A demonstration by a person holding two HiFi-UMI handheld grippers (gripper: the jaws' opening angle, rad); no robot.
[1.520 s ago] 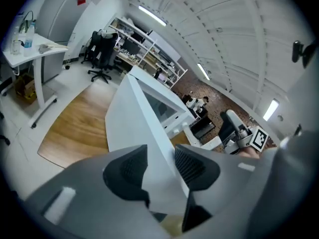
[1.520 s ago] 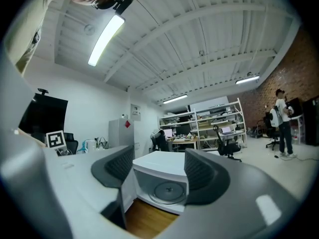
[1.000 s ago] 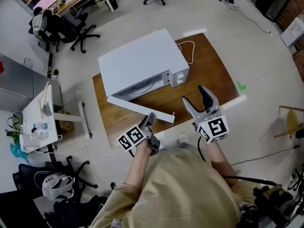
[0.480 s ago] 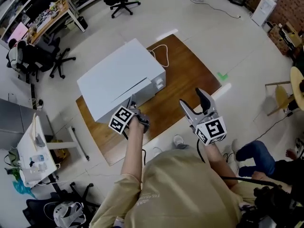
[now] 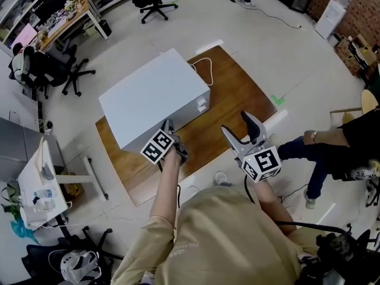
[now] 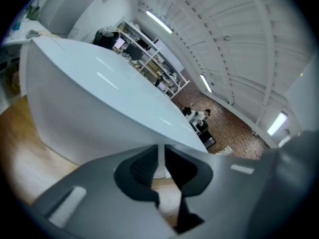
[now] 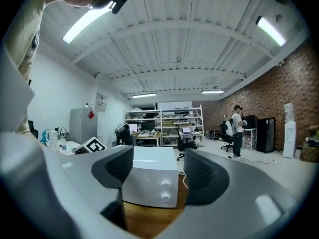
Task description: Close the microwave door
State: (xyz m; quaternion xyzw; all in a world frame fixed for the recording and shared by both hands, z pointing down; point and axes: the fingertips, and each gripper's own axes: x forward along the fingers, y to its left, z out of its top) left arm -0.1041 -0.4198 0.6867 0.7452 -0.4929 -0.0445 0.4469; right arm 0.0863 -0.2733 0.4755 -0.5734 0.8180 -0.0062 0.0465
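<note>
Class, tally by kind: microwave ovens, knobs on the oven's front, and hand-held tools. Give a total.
White box-shaped microwave oven: 1
Round white knobs on its front: 2
Grey hand-held tools: 2 (left tool, right tool)
Total: 5

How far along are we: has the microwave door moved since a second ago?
Yes. The microwave door swung up from above the wooden table and is now shut.

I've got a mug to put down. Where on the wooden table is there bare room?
The widest bare patch of the table lies right of the microwave, out to the corner, clear of the white cable behind it. The front strip is crowded: left hand-held gripper at the microwave's front, right hand-held gripper above the near edge.
</note>
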